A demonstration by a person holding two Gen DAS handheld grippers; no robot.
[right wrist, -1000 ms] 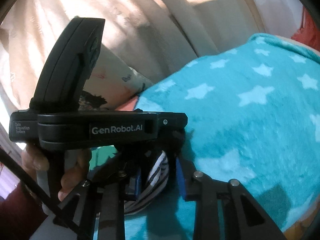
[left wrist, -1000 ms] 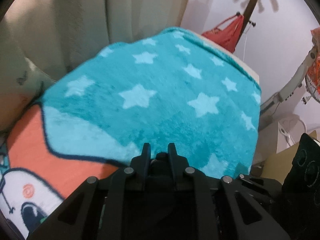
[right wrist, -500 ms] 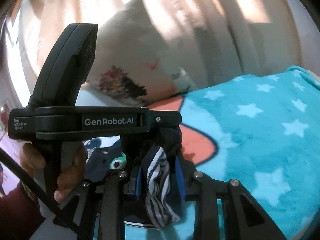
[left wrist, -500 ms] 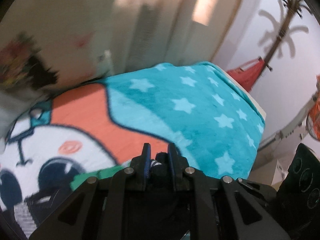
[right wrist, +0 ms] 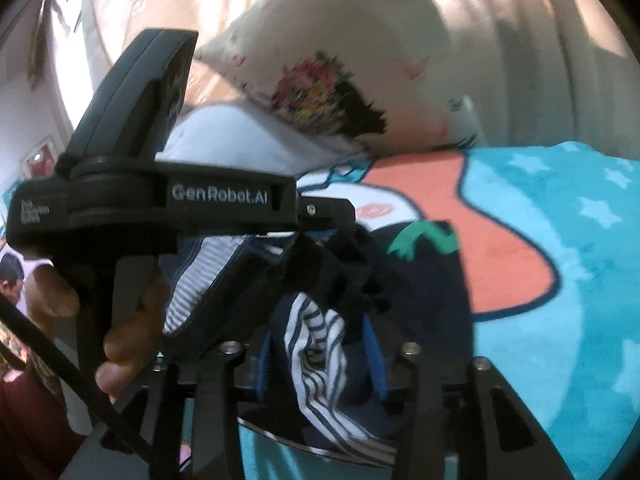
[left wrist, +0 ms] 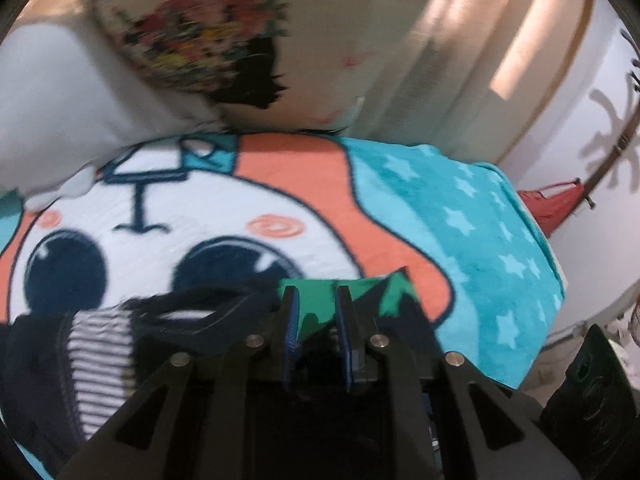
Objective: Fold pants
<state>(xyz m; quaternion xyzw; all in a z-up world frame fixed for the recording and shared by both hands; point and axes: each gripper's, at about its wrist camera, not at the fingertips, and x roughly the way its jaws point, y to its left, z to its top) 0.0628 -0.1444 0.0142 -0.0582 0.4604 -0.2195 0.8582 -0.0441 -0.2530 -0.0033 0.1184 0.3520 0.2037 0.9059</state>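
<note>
The pants (left wrist: 80,344) are dark navy with a blue-and-white striped lining and lie bunched on the cartoon blanket (left wrist: 168,232). In the left wrist view they lie at the lower left, and my left gripper (left wrist: 316,312) has its fingers slightly apart with only the blanket's green patch showing between them. In the right wrist view my right gripper (right wrist: 320,344) is shut on the pants (right wrist: 320,340), with striped lining and dark cloth pinched between the blue pads. The left gripper's body (right wrist: 180,200) is close on the left, held by a hand.
A floral cushion (left wrist: 208,48) and a white pillow (left wrist: 52,88) lie at the bed's head. Curtains (left wrist: 460,60) hang behind. The teal starred blanket edge (left wrist: 532,280) drops off on the right, with a red bag (left wrist: 556,204) beyond it.
Both grippers swung left, from the teal starred end toward the pillows. The right gripper carried the pants along. The left gripper's fingers opened slightly and now show no cloth between them.
</note>
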